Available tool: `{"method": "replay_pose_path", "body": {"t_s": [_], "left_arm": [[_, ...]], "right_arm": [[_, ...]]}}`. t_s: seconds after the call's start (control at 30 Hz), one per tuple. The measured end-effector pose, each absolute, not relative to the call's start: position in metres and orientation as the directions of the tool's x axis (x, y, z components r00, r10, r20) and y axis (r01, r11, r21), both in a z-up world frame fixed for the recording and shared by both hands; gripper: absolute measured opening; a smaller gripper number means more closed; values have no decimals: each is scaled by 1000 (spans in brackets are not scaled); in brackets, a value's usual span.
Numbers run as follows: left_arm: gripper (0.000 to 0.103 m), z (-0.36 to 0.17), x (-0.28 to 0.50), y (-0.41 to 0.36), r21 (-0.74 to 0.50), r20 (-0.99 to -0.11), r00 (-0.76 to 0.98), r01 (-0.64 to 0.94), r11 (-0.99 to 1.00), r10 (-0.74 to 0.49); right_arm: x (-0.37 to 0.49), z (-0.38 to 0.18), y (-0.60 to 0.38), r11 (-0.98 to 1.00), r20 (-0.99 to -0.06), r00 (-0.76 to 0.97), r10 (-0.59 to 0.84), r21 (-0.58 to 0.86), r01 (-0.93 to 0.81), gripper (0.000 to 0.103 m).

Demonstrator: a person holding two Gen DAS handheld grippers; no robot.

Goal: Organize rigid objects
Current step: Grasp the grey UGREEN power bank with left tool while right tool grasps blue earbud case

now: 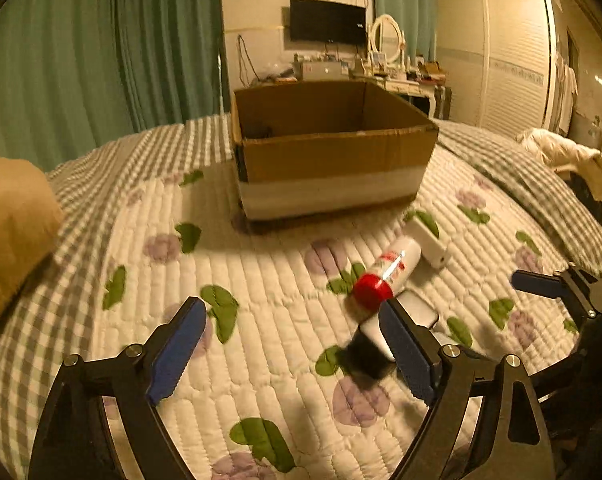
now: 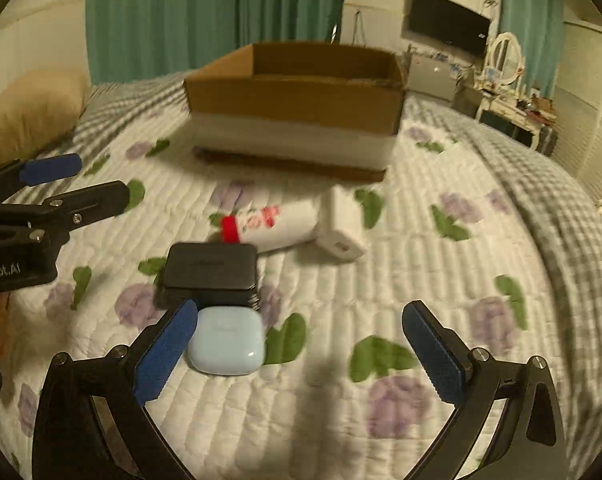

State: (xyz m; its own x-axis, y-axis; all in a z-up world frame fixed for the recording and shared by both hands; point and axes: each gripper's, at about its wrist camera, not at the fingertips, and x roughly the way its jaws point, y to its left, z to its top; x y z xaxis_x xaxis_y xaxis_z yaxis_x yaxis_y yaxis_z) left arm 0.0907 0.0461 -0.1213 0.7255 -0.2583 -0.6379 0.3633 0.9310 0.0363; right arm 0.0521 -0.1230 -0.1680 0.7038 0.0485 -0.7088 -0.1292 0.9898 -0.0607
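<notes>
L gripper point(image 1: 293, 344) open | black case point(image 1: 367, 354) blurred, prob. half-hidden behind finger

The left gripper point(image 1: 293, 320) is showing black curved arms carrying ridged blue pads and silver screws. The right gripper point(image 2: 301, 324) is wearing the same. White lettering is marking the left's black body.

A bed is covered by a white quilt point(image 1: 285, 280) printed with purple flowers and green leaves, edged in grey check. A tan pillow point(image 1: 13, 216) is seen at its left side. Teal curtains point(image 1: 101, 48) hang behind. A dark television point(image 1: 327, 21) is mounted on the wall above a cluttered dressing table with an oval mirror point(image 1: 387, 38). A white wardrobe point(image 1: 497, 56) stands to the right.
</notes>
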Motion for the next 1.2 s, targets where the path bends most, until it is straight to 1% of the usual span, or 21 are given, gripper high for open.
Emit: {"method": "replay_pose_path", "body": {"t_s": [0.17,0.2,0.23,0.27,0.3,0.37,0.4,0.47,0.53,0.63,0.67,0.73,0.87,0.93,0.97,1.03,1.07,1.1,1.2], "left_arm": [[89,-135,99,40,8,-682,679,377,926,-271],[89,-137,99,37,10,-685,676,383,924,-273],[89,-138,99,34,18,-687,673,393,919,-274],[89,-139,99,29,29,-689,670,404,914,-275],[89,-140,99,26,35,-693,666,412,910,-275],[89,-142,100,20,34,-701,655,425,904,-282],[89,-143,100,16,29,-706,646,434,900,-289],[89,-146,100,9,21,-715,630,454,891,-304],[89,-149,99,0,22,-726,610,482,876,-317],[89,-159,98,-18,41,-754,572,532,846,-323],[89,-165,100,-24,46,-773,550,546,837,-316],[89,-175,107,-32,63,-801,529,540,839,-280],[89,-186,118,-42,90,-813,525,541,836,-253],[73,-187,120,-46,81,-809,521,558,826,-273],[69,-187,119,-48,87,-807,525,559,825,-271],[68,-186,118,-51,94,-808,527,558,825,-264],[64,-185,117,-48,70,-808,519,553,830,-278],[53,-185,117,-47,49,-810,511,549,834,-289],[50,-182,113,-40,27,-798,524,524,851,-298]], "right_arm": [[69,-197,-111,977,-796,601,72,-63,-201,100],[70,-199,-111,978,-799,597,74,-61,-202,99],[72,-201,-113,979,-801,595,72,-59,-197,95],[73,-202,-116,981,-804,591,67,-56,-187,86],[74,-203,-118,983,-808,587,56,-59,-175,80],[77,-204,-127,986,-818,575,17,-82,-145,49],[78,-203,-132,987,-819,574,17,-80,-142,45],[79,-200,-147,988,-824,566,40,-51,-145,45],[76,-198,-157,988,-821,571,14,-77,-135,44],[70,-197,-171,988,-819,574,-12,-100,-121,40],[69,-197,-173,988,-818,575,-18,-103,-117,35],[65,-197,-176,986,-814,580,-40,-126,-109,30],[63,-198,-178,987,-812,582,-39,-124,-107,30],[61,-198,-179,987,-811,584,-40,-125,-105,30],[61,-198,-179,987,-809,586,-38,-121,-104,30],[60,-199,-178,989,-808,589,-29,-110,-101,30],[60,-198,-179,990,-807,590,-26,-104,-100,30],[59,-197,-181,990,-807,591,-21,-98,-98,30],[58,-195,-183,993,-804,594,-8,-75,-89,29]]}}
